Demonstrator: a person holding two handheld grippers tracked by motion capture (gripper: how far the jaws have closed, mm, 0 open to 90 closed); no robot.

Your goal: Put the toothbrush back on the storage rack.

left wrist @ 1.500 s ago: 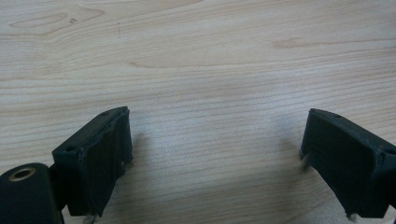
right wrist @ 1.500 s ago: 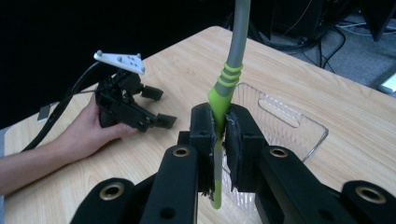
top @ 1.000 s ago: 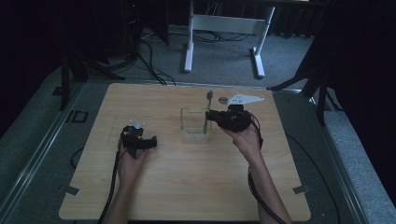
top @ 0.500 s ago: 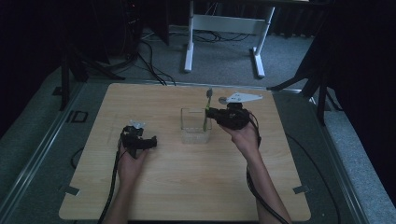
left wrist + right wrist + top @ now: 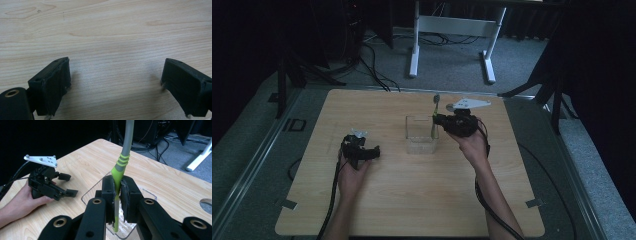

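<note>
A toothbrush (image 5: 123, 157) with a green and grey handle stands nearly upright, and my right gripper (image 5: 117, 192) is shut on its green part. Its lower end dips into a clear plastic box (image 5: 147, 192) on the wooden table. From above, the toothbrush (image 5: 435, 114) rises at the right wall of the box (image 5: 414, 145), with the right gripper (image 5: 436, 120) just right of it. My left gripper (image 5: 374, 152) rests on the table left of the box. Its jaws stand wide open over bare wood, as the left gripper (image 5: 115, 82) view shows.
The wooden table (image 5: 412, 200) ends in grey floor on all sides. A white desk frame (image 5: 452, 30) and cables stand beyond the far edge. A cable trails from each gripper toward the near edge.
My right gripper has lifted the toothbrush slightly in the box. The left gripper has stayed where it was.
</note>
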